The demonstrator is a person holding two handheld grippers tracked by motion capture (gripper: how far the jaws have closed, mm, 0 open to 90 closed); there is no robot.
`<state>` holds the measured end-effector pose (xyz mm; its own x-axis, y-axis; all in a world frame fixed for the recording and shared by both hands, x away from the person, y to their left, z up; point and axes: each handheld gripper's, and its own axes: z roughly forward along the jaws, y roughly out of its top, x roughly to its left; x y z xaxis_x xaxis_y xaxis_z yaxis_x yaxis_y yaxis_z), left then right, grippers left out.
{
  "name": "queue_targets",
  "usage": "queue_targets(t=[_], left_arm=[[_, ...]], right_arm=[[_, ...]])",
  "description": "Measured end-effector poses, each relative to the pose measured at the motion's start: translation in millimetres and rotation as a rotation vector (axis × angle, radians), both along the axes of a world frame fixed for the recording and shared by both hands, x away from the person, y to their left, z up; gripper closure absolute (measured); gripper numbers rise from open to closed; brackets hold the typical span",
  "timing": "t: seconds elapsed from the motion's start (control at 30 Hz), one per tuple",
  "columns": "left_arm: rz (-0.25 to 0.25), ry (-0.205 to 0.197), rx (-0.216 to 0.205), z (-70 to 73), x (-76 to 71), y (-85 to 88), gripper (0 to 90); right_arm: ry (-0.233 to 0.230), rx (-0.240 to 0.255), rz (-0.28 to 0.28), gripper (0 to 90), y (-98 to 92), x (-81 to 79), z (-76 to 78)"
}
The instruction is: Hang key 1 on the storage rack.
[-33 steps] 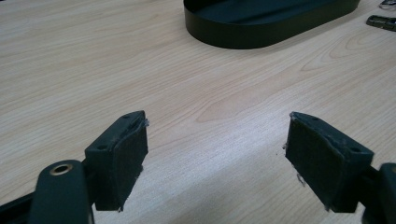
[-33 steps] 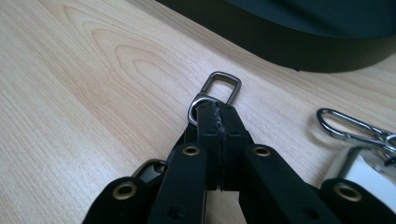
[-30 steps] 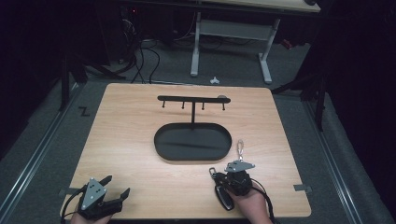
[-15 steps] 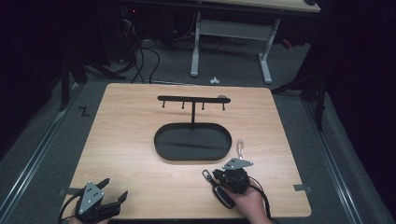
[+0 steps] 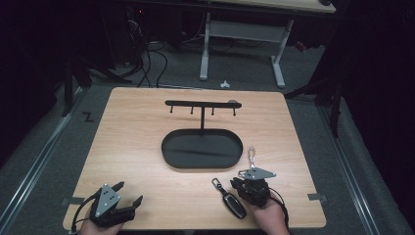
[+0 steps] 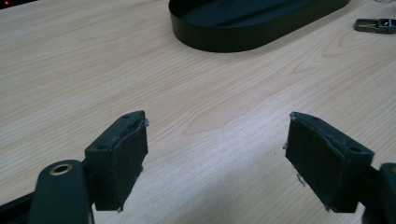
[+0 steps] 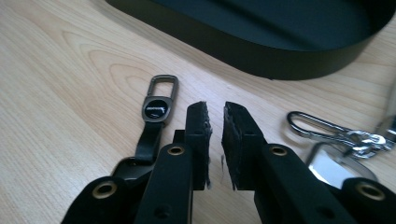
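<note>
right gripper [image 5: 244, 182]: sits at the near right of the table, jaws only a sliver apart with nothing between them. They've just been opening a touch. Seen up close in the right gripper view [image 7: 215, 116], there's bare wood in the slit.
car key fob [image 5: 233, 204]: black, lying flat on the wood just left of the right gripper, its strap and metal clip [image 7: 159, 99] pointing toward the tray. In the right gripper view it's just beside the left jaw, can't tell if it's touching.
silver carabiner keyring [image 5: 252, 155]: on the wood just past the right gripper, near the tray's right end; in the right gripper view [image 7: 327, 133] it's right of the jaws.
left gripper [image 5: 128, 192]: near left corner, jaws wide apart over bare table, holding nothing [image 6: 215, 140].
oval black tray [image 5: 169, 152]: middle of the table, with a key hook stand [image 5: 202, 104] rising from its far edge.
</note>
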<state>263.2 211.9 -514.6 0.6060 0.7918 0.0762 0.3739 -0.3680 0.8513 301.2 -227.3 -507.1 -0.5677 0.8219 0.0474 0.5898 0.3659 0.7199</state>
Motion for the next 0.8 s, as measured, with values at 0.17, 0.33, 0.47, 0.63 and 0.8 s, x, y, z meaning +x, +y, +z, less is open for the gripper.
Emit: queue_targets(t=[0.17, 0.33, 0.47, 0.63, 0.8], left_arm=[[-0.029, 0.001, 0.006, 0.4, 5.8, -5.6, 20.9], [-0.037, 0.01, 0.006, -0.3, 9.8, -6.5, 20.9], [-0.039, 0.011, -0.007, 1.0, 11.1, -6.1, 21.0], [-0.047, 0.008, -0.014, 1.1, 11.8, -8.5, 21.1], [-0.066, 0.015, -0.004, -0.4, 13.8, -13.9, 21.1]], right_arm=[[0.056, -0.052, -0.03, 79.8, -5.5, 2.5, 10.2], [0.113, -0.121, -0.054, 78.0, -7.1, 8.9, 15.4], [0.179, -0.181, -0.054, 75.8, -5.5, 18.9, 22.2], [0.217, -0.251, -0.048, 68.9, -2.4, 24.1, 32.4], [0.264, -0.347, -0.023, 65.4, 1.6, 27.1, 38.6]])
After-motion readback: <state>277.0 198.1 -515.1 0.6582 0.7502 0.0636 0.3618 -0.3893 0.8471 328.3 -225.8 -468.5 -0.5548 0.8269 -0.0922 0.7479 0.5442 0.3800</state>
